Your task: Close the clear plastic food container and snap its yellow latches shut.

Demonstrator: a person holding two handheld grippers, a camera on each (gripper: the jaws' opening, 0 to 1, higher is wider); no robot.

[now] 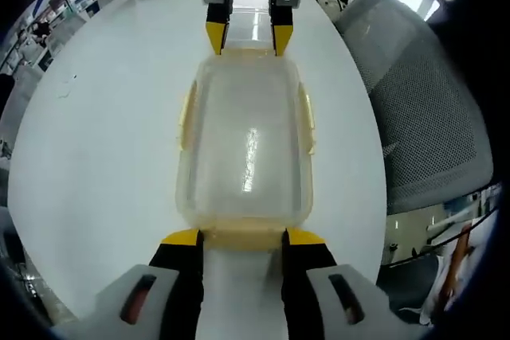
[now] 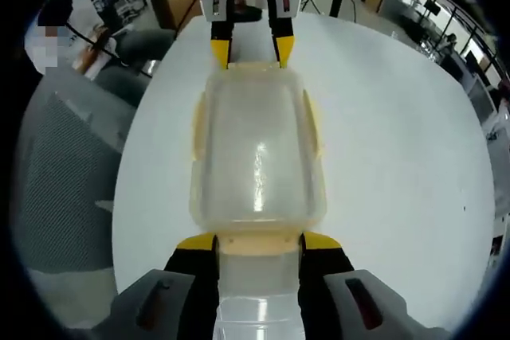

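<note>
Container: one clear plastic food container (image 1: 245, 149) (image 2: 257, 149) is seen on the white round table (image 1: 103, 141) (image 2: 390, 133), lid on top.
Latches: yellow latches (image 1: 306, 117) (image 2: 313, 125) are seen along its sides and ends; an exact count cannot be made.
Left tongs (image 1: 243, 238) (image 2: 251, 52): parted, set at one short end latch; a grip cannot be told.
Right tongs (image 2: 259, 243) (image 1: 249, 37): parted, set at the opposite end; likewise unclear.
Room: one grey mesh chair (image 1: 422, 117) (image 2: 56, 189) is placed beside the table; office desks are seen behind.
</note>
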